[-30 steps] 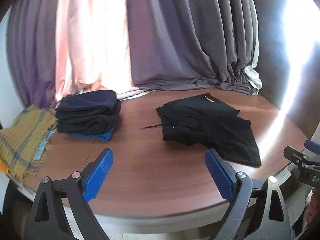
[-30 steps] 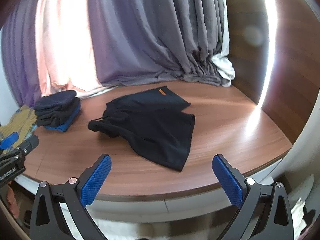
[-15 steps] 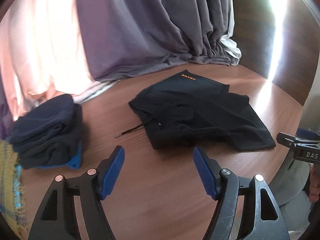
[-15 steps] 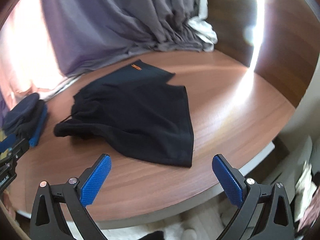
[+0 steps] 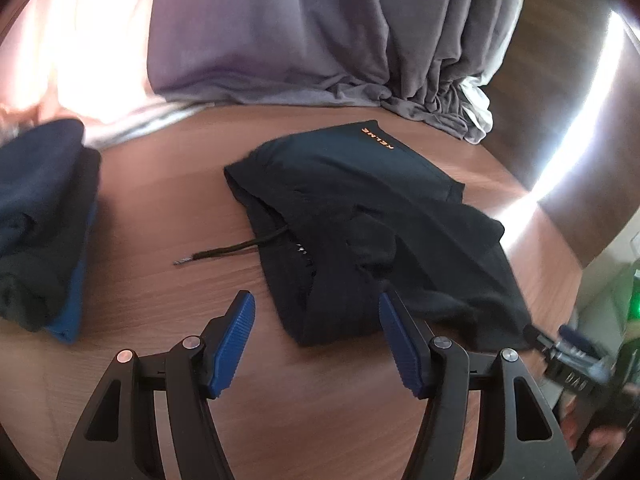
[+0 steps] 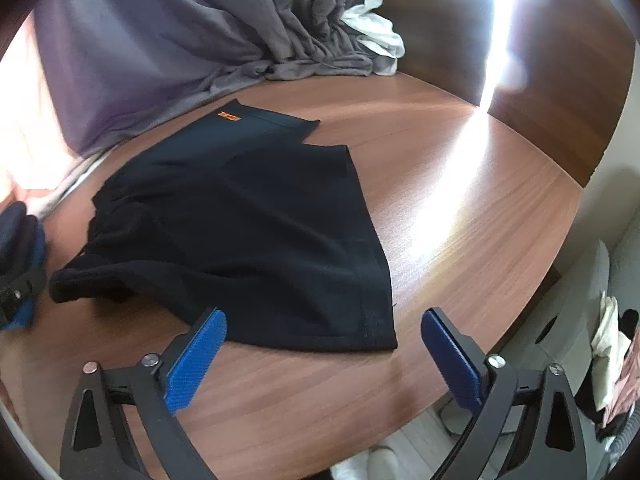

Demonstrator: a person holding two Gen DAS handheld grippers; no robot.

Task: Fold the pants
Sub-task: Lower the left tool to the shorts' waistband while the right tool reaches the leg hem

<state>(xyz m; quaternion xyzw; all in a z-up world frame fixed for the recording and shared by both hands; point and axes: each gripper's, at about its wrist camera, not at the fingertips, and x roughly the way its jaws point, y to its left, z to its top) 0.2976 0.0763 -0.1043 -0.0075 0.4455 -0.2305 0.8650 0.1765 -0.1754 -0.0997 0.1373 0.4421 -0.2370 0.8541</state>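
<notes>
Left wrist view: left tongs (image 5: pixel 316 312) hang over the round brown wood-grain surface (image 5: pixel 168 208), blue ribbed pads apart and closing; the near waistband corner of the black fabric shorts with the orange logo (image 5: pixel 360 216) sits in line between the pads, contact not visible, looks like none. Shorts lie crumpled mid-surface, black drawstring (image 5: pixel 224 250) trailing out to the left. Stack of folded dark navy and blue clothes (image 5: pixel 40 220) at the left, cut off by the frame edge. Grey drapes (image 5: pixel 320 28) behind; the left background is blown out by light. Lower right: right tongs (image 5: pixel 560 344) blurred, only the tips show, with part of a hand (image 5: pixel 592 428) holding the tool, mostly cut off. Right wrist view: right tongs (image 6: pixel 324 328) spread wide, nothing pinched, the shorts' (image 6: pixel 240 220) leg hem just ahead of the pads. Surface (image 6: pixel 460 184) has strong glare on the right. Far left: a sliver of the folded stack (image 6: pixel 16 232) and a piece of the left tool, both cut off. Clutter below the surface edge at right, hard to make out.
</notes>
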